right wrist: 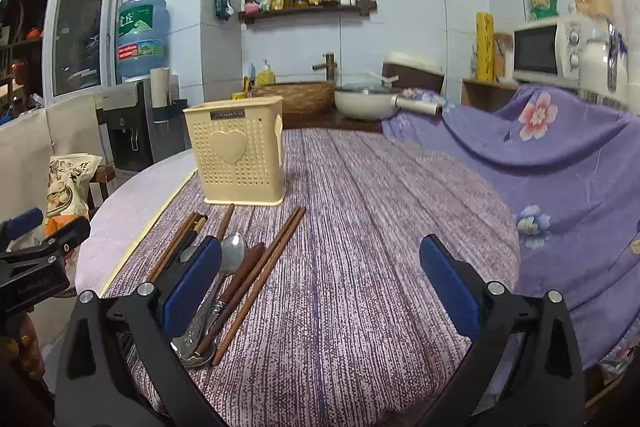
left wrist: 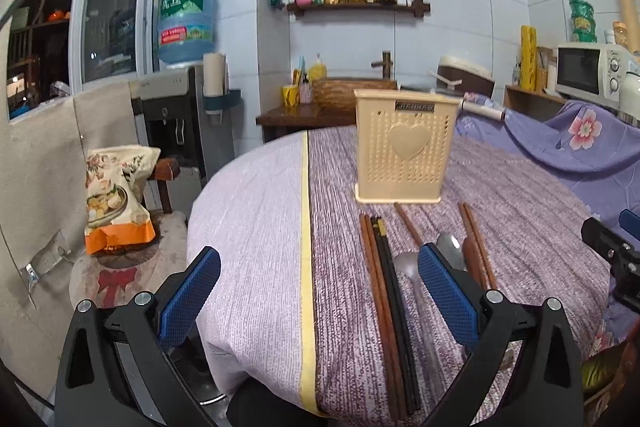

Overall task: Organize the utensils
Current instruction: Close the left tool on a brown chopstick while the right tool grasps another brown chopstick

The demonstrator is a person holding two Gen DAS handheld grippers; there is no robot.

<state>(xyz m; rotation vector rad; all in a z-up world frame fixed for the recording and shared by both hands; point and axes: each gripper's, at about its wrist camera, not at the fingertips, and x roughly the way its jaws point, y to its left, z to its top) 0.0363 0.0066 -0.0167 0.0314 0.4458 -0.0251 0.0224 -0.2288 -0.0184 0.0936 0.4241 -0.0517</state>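
While both grippers hover with jaws wide and empty, left gripper (left wrist: 319, 291) and right gripper (right wrist: 320, 287), nothing is sorted yet. Chopsticks (left wrist: 384, 303) and spoons (right wrist: 232, 255) lie loose on the counter (right wrist: 360, 227) before the upright holder (left wrist: 404, 151); its contents are hidden. Next move, likely: grasp one utensil.

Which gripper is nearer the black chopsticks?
Left. The left gripper hovers open with the black chopsticks between its fingers; the right gripper, also open, sits further right, past the spoons.
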